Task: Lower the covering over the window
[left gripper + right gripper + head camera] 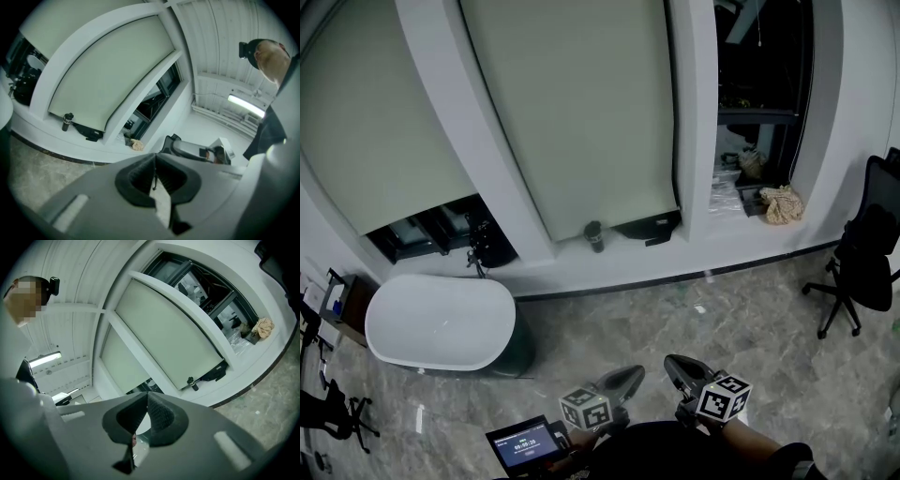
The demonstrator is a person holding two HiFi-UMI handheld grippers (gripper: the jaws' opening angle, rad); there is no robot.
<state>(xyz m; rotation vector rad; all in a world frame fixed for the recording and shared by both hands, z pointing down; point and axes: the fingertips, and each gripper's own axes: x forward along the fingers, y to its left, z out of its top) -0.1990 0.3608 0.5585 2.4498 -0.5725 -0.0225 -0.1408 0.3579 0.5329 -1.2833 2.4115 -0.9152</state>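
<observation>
The window has three panes. A pale roller blind (581,112) covers the middle pane almost to the sill, and another blind (375,122) covers most of the left pane. The right pane (764,94) is dark and uncovered. Both grippers are held low, close to the person's body and far from the window. My left gripper (635,373) is shut and holds nothing; my right gripper (671,361) is likewise shut and empty. In the left gripper view the shut jaws (155,158) point toward the middle blind (108,79). In the right gripper view the jaws (147,397) meet below that blind (164,333).
A dark bottle (594,234) and a black object (647,228) sit on the sill under the middle blind; a beige cloth (781,203) lies under the right pane. A white oval table (441,323) stands at left, a black office chair (862,262) at right.
</observation>
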